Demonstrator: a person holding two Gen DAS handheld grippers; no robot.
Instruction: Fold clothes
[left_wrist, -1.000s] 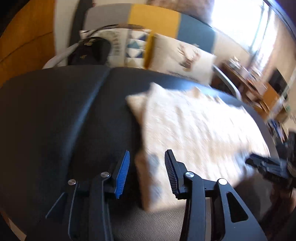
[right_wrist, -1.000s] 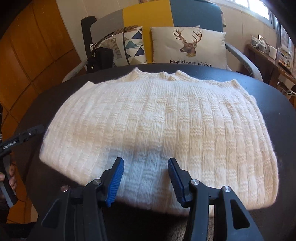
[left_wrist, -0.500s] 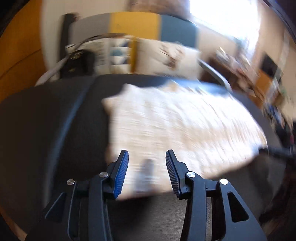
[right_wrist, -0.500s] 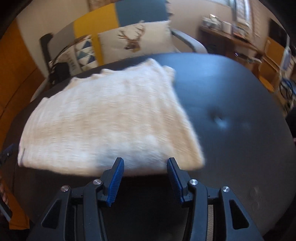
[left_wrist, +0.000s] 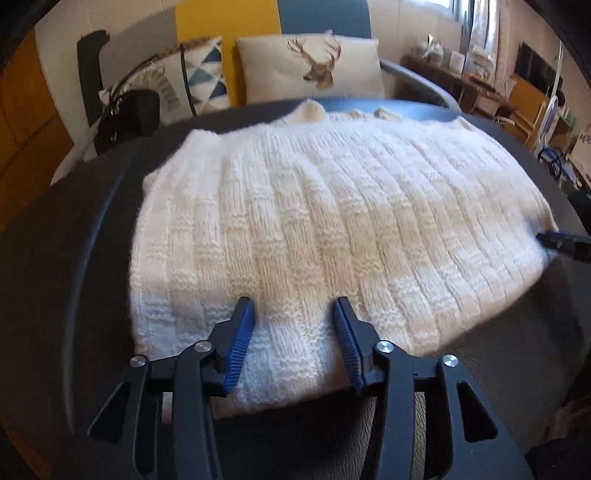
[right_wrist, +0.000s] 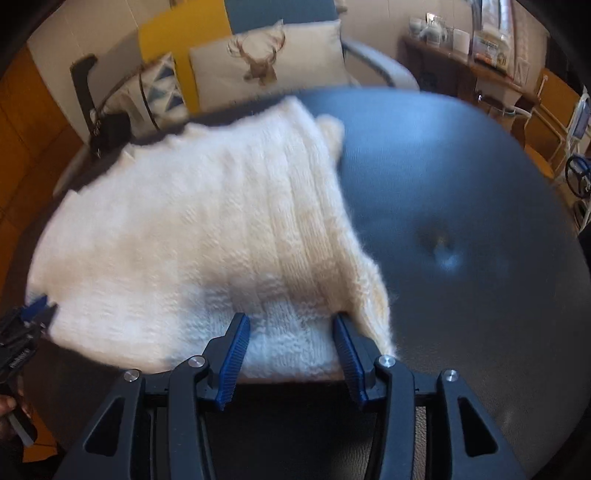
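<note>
A cream ribbed knit sweater lies folded flat on a black padded round table. My left gripper hangs over the left part of the sweater's near hem. Its jaws are opening, with the hem between the blue pads and not pinched. In the right wrist view the sweater covers the table's left half. My right gripper stands open over its near right corner, the right pad just at the fabric's edge. The right gripper's tip shows at the sweater's right side, and the left gripper at its near left corner.
Behind the table stands a sofa with a deer cushion, a triangle-print cushion and a black handbag. A wooden shelf with jars is at the back right. The table has a dimple. A hand shows at lower left.
The left gripper slid right along the near hem, from the sweater's left edge onto it. The right gripper moved from the hem's middle to the near right corner. The left jaws widened slightly.
</note>
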